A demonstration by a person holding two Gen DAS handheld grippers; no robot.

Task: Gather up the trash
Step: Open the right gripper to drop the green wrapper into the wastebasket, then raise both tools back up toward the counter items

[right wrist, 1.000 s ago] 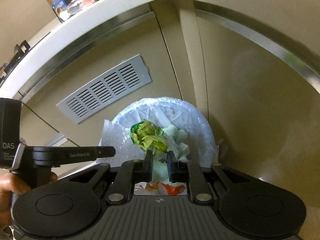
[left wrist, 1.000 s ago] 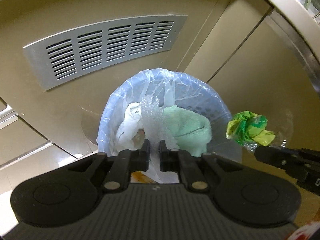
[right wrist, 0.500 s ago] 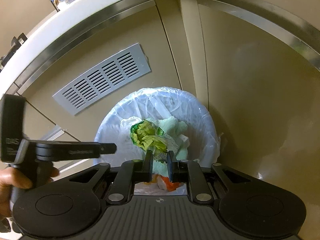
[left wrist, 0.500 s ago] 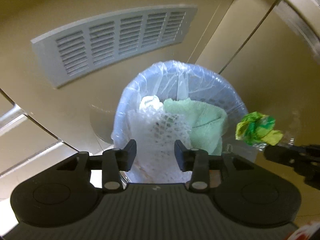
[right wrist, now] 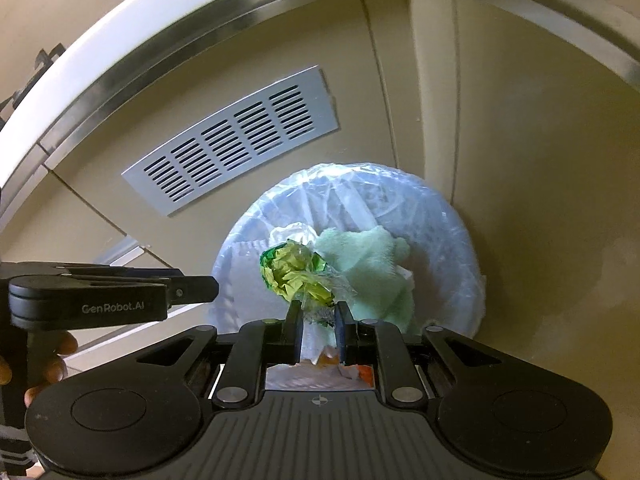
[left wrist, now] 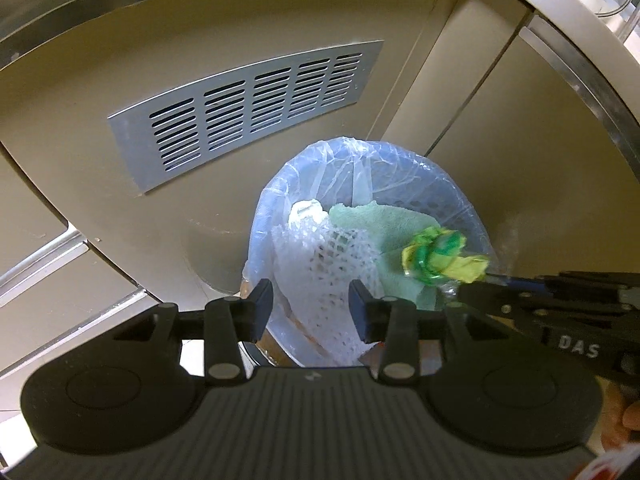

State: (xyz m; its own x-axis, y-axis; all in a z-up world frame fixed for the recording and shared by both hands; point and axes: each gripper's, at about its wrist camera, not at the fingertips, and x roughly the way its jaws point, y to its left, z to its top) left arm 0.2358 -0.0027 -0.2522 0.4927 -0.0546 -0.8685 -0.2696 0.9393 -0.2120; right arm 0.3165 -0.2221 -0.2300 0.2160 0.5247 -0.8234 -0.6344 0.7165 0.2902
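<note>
Over the lined bin (right wrist: 452, 240), we hold a crumpled green-and-yellow wrapper (right wrist: 294, 274) in the right gripper (right wrist: 318, 330), whose jaws are opening around the wrapper's clear plastic tail; the tail sits between the pads and may already be slipping free. Our left gripper (left wrist: 311, 306) hangs spread and empty above the near rim, a white foam net (left wrist: 332, 276) lying in the bin below it.

The risk, as we judge it, lies in the drop. The wrapper looks light and springy, and the bin is already heaped: a pale green cloth (right wrist: 372, 272) and the foam net fill much of the mouth. A piece released onto that pile could bounce or roll off the slope and over the rim to the floor. From the left wrist view the wrapper (left wrist: 440, 256) hangs towards the bin's right side, not its middle, which would make a miss likelier. The clear tail could also cling to a pad and come away with the gripper. The thin liner (left wrist: 352, 160) is bunched loosely at the far edge and could be snagged by a finger.

The bin stands on a pale floor in a corner of beige cabinet fronts (left wrist: 520, 128). A grey slotted vent (left wrist: 248, 108) is set into one panel, and a white countertop edge (right wrist: 120, 44) runs above, with bottles at the frame's top.
</note>
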